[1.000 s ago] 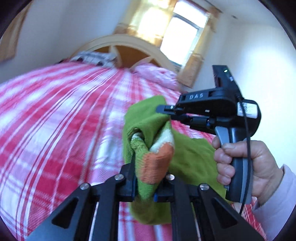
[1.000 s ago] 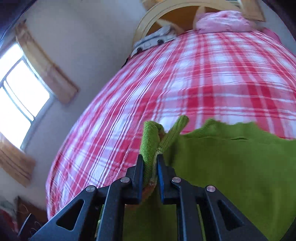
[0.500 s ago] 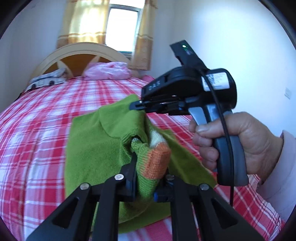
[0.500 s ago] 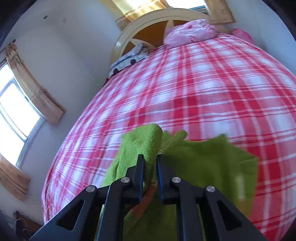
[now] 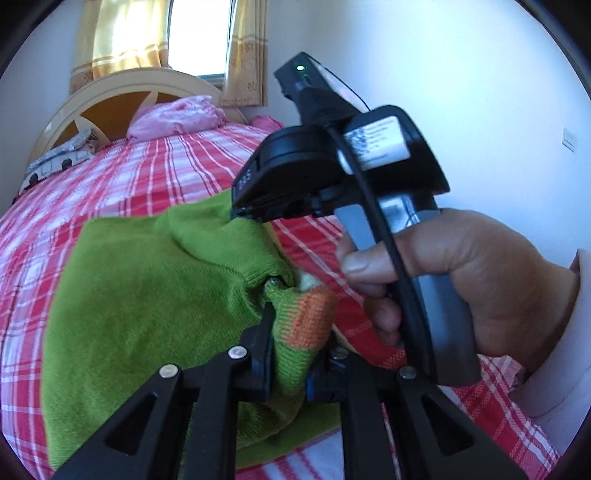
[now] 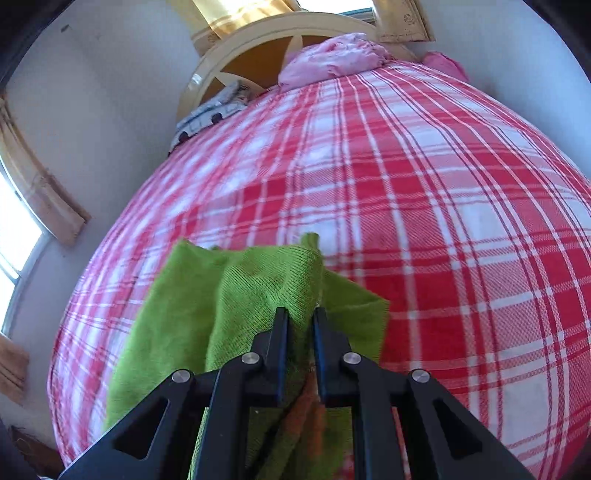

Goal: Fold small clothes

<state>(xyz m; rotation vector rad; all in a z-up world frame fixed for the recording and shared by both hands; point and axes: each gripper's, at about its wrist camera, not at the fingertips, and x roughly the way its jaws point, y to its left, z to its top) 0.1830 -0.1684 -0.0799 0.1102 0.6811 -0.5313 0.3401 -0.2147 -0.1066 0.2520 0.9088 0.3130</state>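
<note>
A small green knit garment (image 5: 147, 288) with an orange and white patch (image 5: 310, 321) lies partly on the red plaid bed (image 5: 147, 177). My left gripper (image 5: 295, 332) is shut on its bunched edge by the orange patch. A hand (image 5: 461, 280) holds my right gripper (image 5: 251, 214) close beside it, its tip pinching a raised fold of the green knit. In the right wrist view my right gripper (image 6: 300, 317) is shut on that green fold (image 6: 266, 288), and the rest of the garment (image 6: 162, 317) drapes down to the left onto the bed (image 6: 443, 221).
A cream headboard (image 6: 280, 33) stands at the far end, with a pink pillow (image 6: 332, 55) and a patterned grey cloth (image 6: 210, 110) before it. Curtained windows (image 5: 199, 33) are behind the headboard and on the left wall (image 6: 14, 236). A white wall (image 5: 480, 110) lies right.
Both grippers have swept across the bed with the garment held. The green cloth now lies spread flatter on the plaid cover, and the right gripper stands closer in the left wrist view.
</note>
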